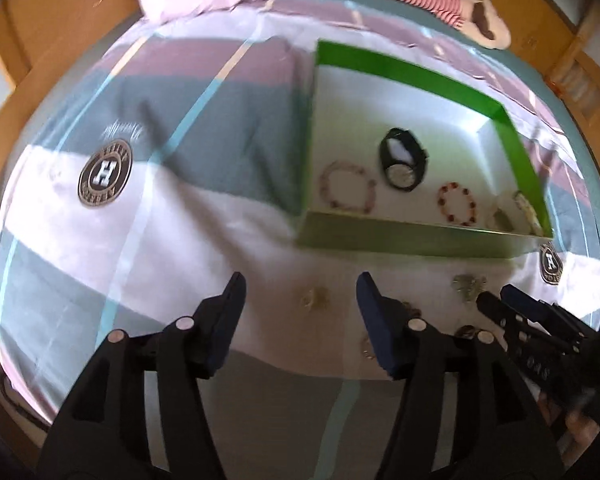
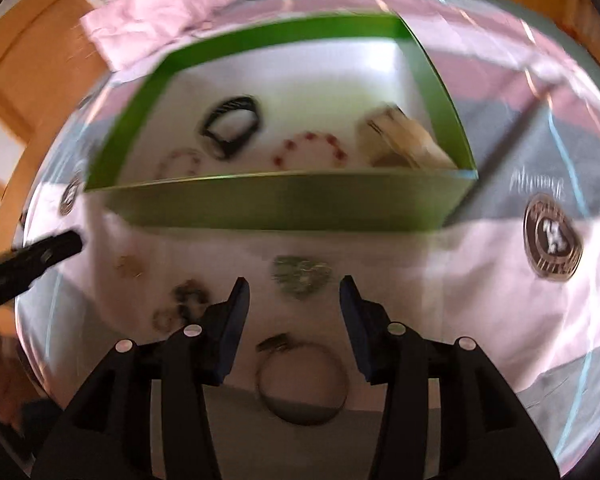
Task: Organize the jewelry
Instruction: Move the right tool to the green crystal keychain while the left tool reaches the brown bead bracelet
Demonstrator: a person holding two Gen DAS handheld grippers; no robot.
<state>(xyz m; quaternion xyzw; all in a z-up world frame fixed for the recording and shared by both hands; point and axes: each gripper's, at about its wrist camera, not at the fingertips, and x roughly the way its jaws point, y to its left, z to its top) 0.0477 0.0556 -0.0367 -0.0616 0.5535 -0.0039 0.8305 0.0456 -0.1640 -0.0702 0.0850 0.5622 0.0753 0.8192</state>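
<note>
Left wrist, one green box (image 1: 420,236), two bead bracelets (image 1: 348,192)

Both hand-held grippers (image 1: 300,284) (image 2: 294,286) — jaws apart

Green box (image 1: 420,236) with white floor, black watch (image 1: 402,158), red-beaded bracelet (image 1: 458,204), pink-grey-white striped bedsheet (image 1: 180,220)

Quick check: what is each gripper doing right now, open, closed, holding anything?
Left gripper: open, empty, above a small trinket on the bedspread.
Right gripper: open, empty, over the heart-shaped piece.
</note>
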